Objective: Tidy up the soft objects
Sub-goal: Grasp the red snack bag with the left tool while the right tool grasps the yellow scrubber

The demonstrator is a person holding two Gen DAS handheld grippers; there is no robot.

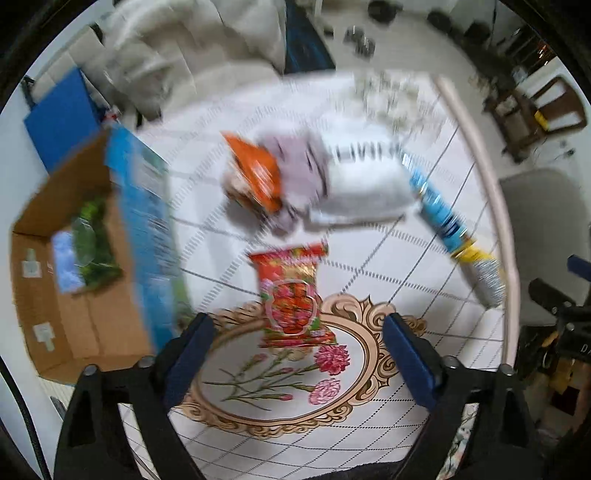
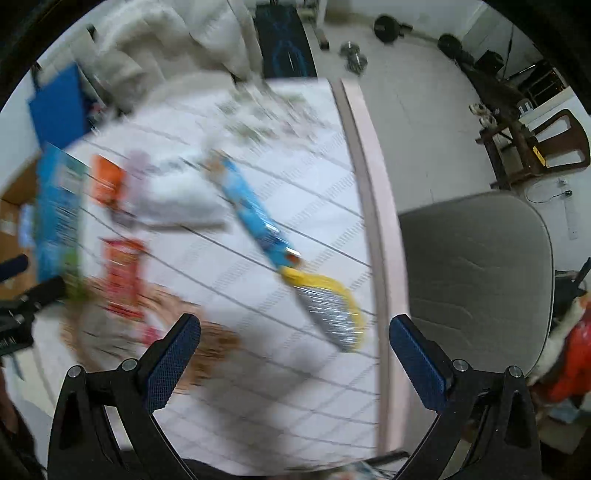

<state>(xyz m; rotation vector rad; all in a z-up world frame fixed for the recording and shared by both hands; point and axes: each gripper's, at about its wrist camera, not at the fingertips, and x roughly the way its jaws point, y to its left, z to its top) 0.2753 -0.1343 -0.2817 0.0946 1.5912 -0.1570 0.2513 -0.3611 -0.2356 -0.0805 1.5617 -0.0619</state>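
Observation:
Both views are motion-blurred. On the white patterned tablecloth (image 1: 369, 258) lie a red snack packet (image 1: 291, 295), an orange packet (image 1: 258, 171), a lilac cloth (image 1: 299, 173), a white cloth bundle (image 1: 365, 184) and a long blue-and-yellow packet (image 1: 443, 218). A cardboard box (image 1: 74, 295) with a blue flap stands at the left, with green and blue packets inside. My left gripper (image 1: 297, 350) is open and empty, just short of the red packet. My right gripper (image 2: 295, 350) is open and empty, above the blue-and-yellow packet (image 2: 295, 266). The red packet (image 2: 122, 273) and box (image 2: 55, 214) are at its left.
The table's pink edge (image 2: 384, 258) runs along the right, with a grey chair seat (image 2: 476, 273) beside it. A beige sofa (image 1: 184, 55) and a blue board (image 1: 62, 118) are behind the table. Weights (image 2: 388, 26) and a wooden chair (image 2: 546, 147) stand on the floor.

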